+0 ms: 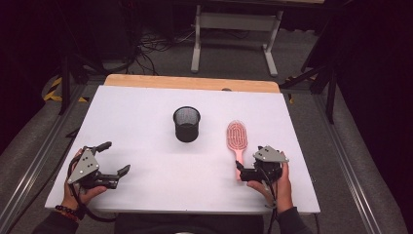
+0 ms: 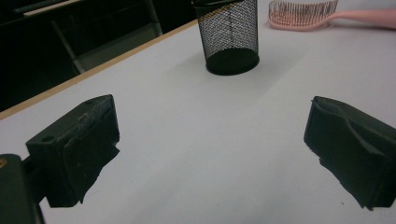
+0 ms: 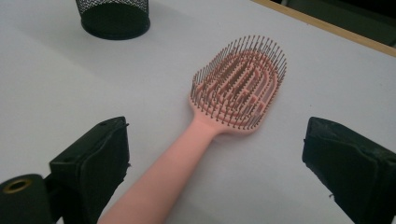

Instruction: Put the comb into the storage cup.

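A pink hairbrush point(image 1: 236, 137) lies bristles up on the white table point(image 1: 141, 105), handle toward me. My right gripper point(image 1: 247, 168) is open at the handle's end, the handle running between its jaws, nearer the left one and untouched. In the right gripper view the brush point(image 3: 243, 84) stretches away from the open right gripper point(image 3: 217, 154). A black mesh cup point(image 1: 186, 124) stands upright mid-table, left of the brush. My left gripper point(image 1: 116, 157) rests open near the front left, with nothing between its jaws. The left gripper view has the left gripper point(image 2: 210, 158) facing the cup point(image 2: 229, 39) and brush point(image 2: 317, 14).
A wooden strip point(image 1: 192, 82) borders the table's far edge. Beyond it on the grey floor stand a white metal frame point(image 1: 236, 22) and tangled cables point(image 1: 156, 46). The mesh cup point(image 3: 114, 16) sits at the top left of the right gripper view.
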The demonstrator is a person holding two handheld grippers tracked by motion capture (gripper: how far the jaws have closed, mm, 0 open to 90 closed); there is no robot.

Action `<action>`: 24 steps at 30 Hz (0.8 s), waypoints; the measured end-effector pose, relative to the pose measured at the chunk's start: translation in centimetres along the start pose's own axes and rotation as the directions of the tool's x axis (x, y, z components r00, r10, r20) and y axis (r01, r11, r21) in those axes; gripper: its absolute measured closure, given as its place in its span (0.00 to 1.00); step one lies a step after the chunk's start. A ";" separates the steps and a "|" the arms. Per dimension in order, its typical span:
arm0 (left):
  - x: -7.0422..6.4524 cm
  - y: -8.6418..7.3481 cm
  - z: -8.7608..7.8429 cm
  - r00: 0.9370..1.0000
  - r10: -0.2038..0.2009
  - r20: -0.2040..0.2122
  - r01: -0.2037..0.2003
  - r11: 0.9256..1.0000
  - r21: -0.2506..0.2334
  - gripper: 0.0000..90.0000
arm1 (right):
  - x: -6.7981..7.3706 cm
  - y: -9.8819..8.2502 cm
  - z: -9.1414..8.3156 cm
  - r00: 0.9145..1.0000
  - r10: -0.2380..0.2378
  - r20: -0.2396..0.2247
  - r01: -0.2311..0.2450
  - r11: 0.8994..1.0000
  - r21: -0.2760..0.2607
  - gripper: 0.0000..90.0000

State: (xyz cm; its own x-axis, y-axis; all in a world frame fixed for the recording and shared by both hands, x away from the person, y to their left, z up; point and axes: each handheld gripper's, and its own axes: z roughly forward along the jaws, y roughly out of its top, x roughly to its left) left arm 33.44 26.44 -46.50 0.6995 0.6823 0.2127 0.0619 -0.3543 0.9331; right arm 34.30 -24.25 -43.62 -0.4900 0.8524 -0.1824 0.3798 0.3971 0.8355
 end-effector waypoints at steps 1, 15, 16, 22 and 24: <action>0.0 0.0 0.0 1.000 -0.001 0.002 0.001 1.000 0.001 0.05 | 0.0 0.1 0.0 1.000 0.005 0.004 -0.005 1.000 0.008 0.09; 0.3 -0.2 -0.1 1.000 -0.010 -0.003 0.010 1.000 0.006 0.05 | 0.3 1.0 1.5 0.999 0.027 0.026 -0.030 0.993 0.115 0.12; 0.3 -0.2 -0.1 1.000 -0.010 -0.004 0.010 1.000 0.007 0.05 | 0.3 1.1 1.6 0.999 0.024 0.025 -0.026 0.993 0.118 0.12; 0.2 -0.2 -0.1 1.000 -0.014 -0.004 0.014 1.000 0.003 0.05 | 0.5 1.2 2.0 0.999 0.011 0.037 -0.015 0.991 0.131 0.12; 0.2 -0.2 -0.1 1.000 -0.015 -0.004 0.015 1.000 0.002 0.05 | 0.5 1.2 2.1 0.999 0.001 0.042 -0.007 0.991 0.135 0.12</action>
State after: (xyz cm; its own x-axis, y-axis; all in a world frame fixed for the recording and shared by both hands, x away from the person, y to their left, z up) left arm 33.54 26.72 -46.65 0.6957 0.6899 0.2000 0.0738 -0.3456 0.9355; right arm 36.15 -22.62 -43.85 -0.4560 0.8665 -0.2030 0.4854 0.4333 0.7594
